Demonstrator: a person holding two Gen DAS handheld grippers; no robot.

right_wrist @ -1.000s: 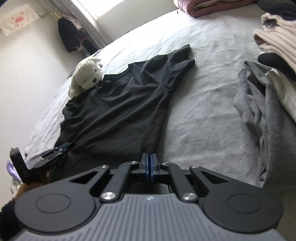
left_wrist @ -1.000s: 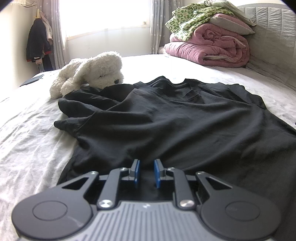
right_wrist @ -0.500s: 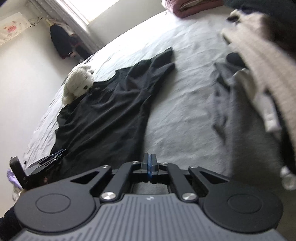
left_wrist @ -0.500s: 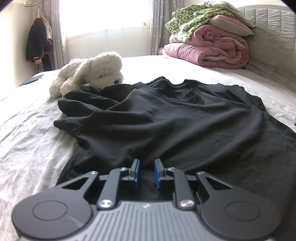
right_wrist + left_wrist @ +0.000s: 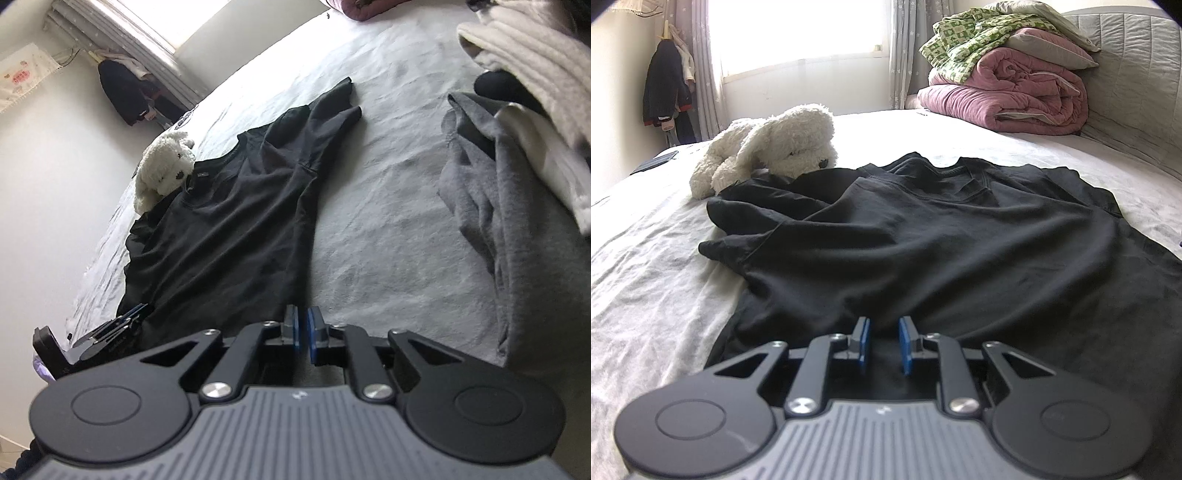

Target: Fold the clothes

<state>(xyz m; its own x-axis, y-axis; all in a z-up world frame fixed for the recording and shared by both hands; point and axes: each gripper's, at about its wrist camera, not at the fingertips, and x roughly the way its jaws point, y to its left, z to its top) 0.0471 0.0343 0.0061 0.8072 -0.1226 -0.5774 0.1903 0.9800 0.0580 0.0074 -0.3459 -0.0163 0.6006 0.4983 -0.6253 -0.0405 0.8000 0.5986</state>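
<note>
On the bed (image 5: 388,221), one black T-shirt (image 5: 942,240) is lying; the right view alone is showing a grey garment (image 5: 491,206); the left gripper (image 5: 884,345) is gaping slightly, the right gripper (image 5: 302,332) is opening, both empty.

No text can be read with certainty. In the right wrist view, a pale cloth banner (image 5: 26,75) on the wall at the upper left of the frame carries small red characters, too blurred to make out. A small label (image 5: 201,174) sits at the collar of the black T-shirt (image 5: 229,236), its marks illegible.
</note>
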